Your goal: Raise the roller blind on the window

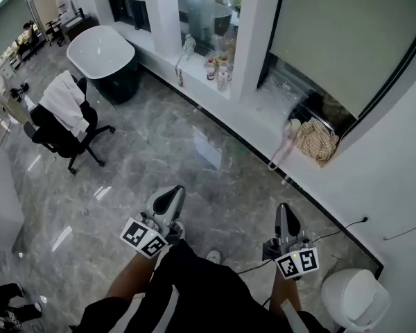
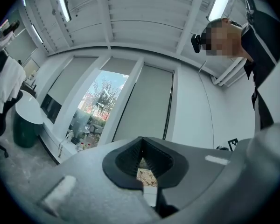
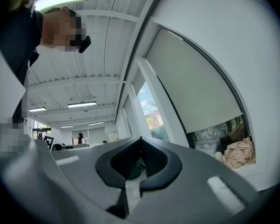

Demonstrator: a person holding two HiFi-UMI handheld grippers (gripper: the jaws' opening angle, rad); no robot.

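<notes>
The pale grey roller blind (image 1: pixel 340 37) hangs most of the way down over the right window, its lower edge well above the sill. It shows again as the roller blind (image 2: pixel 144 104) and the roller blind (image 3: pixel 196 85) in the two gripper views. My left gripper (image 1: pixel 172 194) and right gripper (image 1: pixel 283 212) are held low over the floor, well short of the window. Both are shut with nothing between the jaws. No pull cord can be made out.
A beige checked bag (image 1: pixel 317 141) and a pale toy (image 1: pixel 291 129) lie on the sill (image 1: pixel 263 109) below the blind. Bottles (image 1: pixel 218 71) stand on the sill further left. An office chair (image 1: pixel 59 120), a white tub (image 1: pixel 100 54) and a white bin (image 1: pixel 357 298) stand on the floor.
</notes>
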